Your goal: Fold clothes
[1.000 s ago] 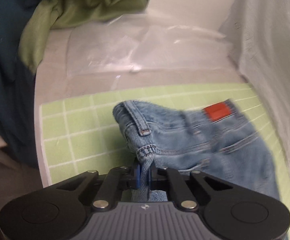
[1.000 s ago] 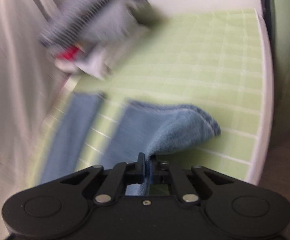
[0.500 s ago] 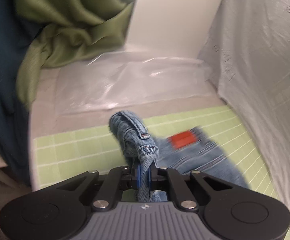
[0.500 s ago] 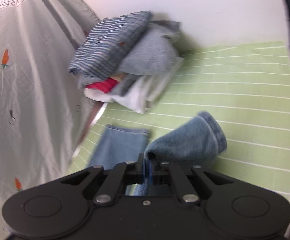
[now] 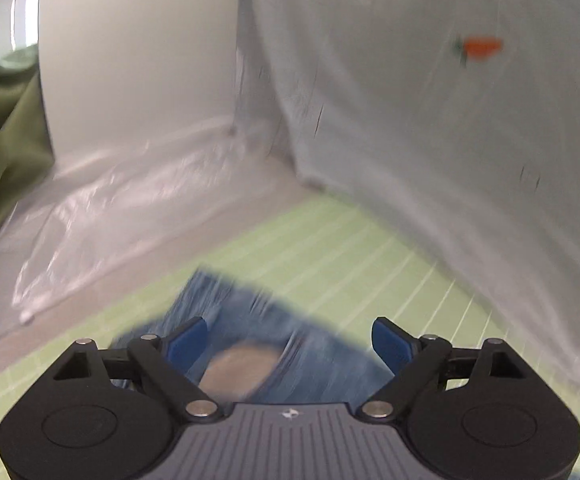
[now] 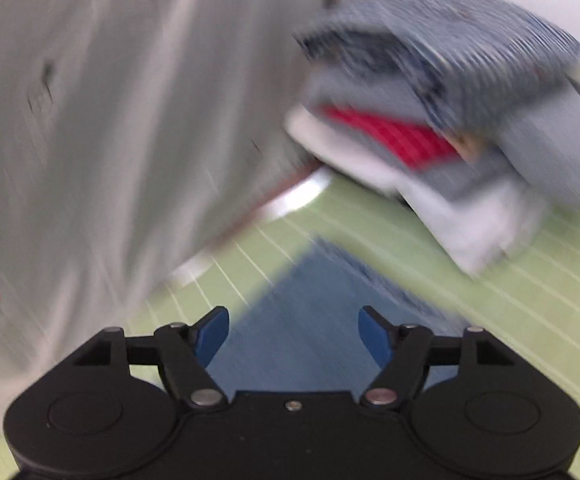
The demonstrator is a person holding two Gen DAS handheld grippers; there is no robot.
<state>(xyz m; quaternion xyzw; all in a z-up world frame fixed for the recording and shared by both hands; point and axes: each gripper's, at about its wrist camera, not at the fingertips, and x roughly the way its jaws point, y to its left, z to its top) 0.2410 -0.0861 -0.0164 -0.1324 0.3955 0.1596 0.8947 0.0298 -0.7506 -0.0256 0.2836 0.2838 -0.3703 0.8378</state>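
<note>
Lying flat on the green gridded mat [image 5: 349, 256], the blue denim garment [image 5: 250, 344] fills the near middle of both wrist views, smeared by motion blur. From the left wrist camera its cloth is mid-blue with paler streaks, its far edge running as a dark line slanting from the left toward the near right, and a pale tan oval patch [image 5: 242, 372] sits on it close to the tool; what that patch is cannot be told through the blur. The left gripper [image 5: 290, 340] has its blue pads spread wide apart, nothing between them, the denim showing in the gap. From the right wrist camera the denim [image 6: 293, 320] appears as a flat, darker blue panel with a straight far edge and a square far corner, narrowing toward the tool. The right gripper [image 6: 293, 332] is likewise spread wide and holds nothing. Beyond the panel, at the far right, a stack of folded clothes [image 6: 449, 120] rests on the mat, striped blue on top, red and white layers beneath. A grey sheet with carrot prints [image 5: 449, 120] hangs along the mat's far side, with clear plastic film [image 5: 130, 208] and green fabric [image 5: 2, 140] to the left.
</note>
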